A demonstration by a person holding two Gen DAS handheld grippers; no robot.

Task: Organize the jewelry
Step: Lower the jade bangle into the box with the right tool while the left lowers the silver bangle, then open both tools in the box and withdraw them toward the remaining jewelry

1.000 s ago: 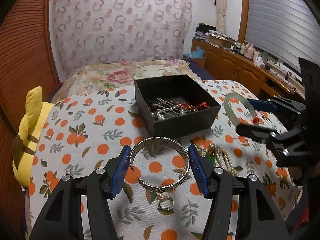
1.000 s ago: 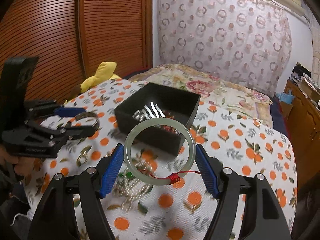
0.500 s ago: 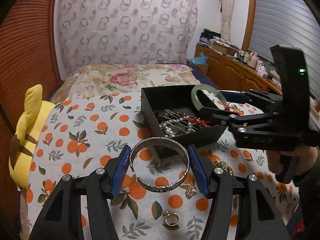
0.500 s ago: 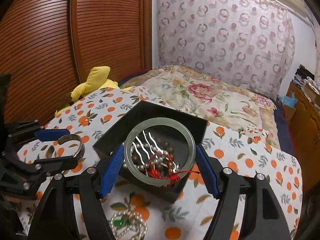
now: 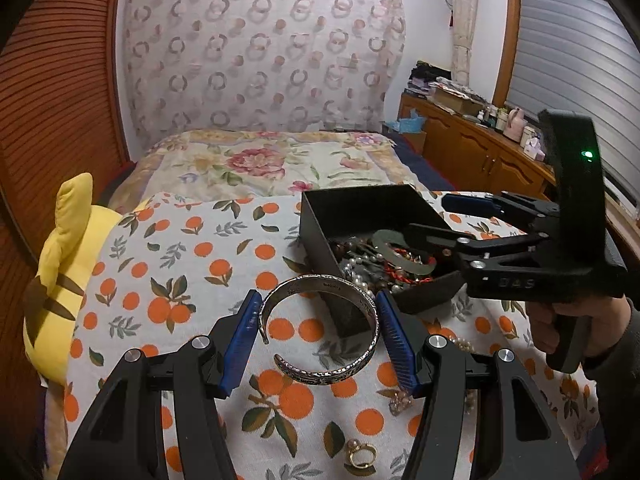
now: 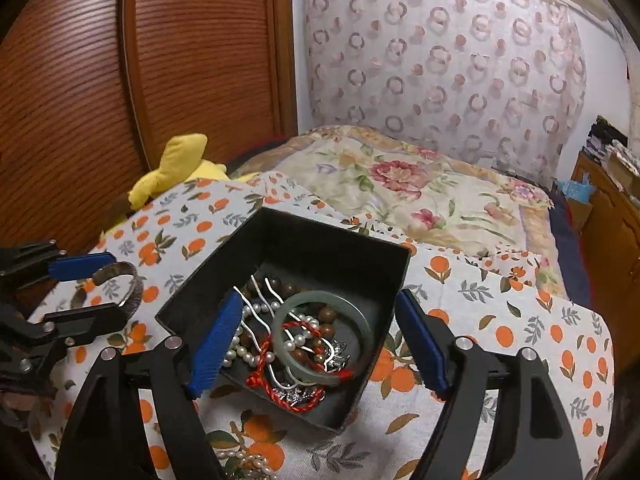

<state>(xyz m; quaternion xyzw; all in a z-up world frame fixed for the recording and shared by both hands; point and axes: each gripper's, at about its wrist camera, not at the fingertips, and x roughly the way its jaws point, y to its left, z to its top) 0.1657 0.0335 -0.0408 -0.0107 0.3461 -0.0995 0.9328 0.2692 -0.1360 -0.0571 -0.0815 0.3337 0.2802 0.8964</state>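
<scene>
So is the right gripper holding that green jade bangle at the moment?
No, the green jade bangle lies in the black box while the right gripper opens, pads clear of it.

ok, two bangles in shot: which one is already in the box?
The pale green bangle with the red cord: it lies in the black box on the beads. The silver cuff is outside, held in the left gripper.

One black box (image 6: 384, 272) is sitting on the bed, one jade bangle (image 6: 362, 320) is lying inside it, one silver cuff (image 5: 362, 300) is showing, one gold ring (image 5: 360, 454), one yellow plush toy (image 5: 60, 272), two grippers.
</scene>
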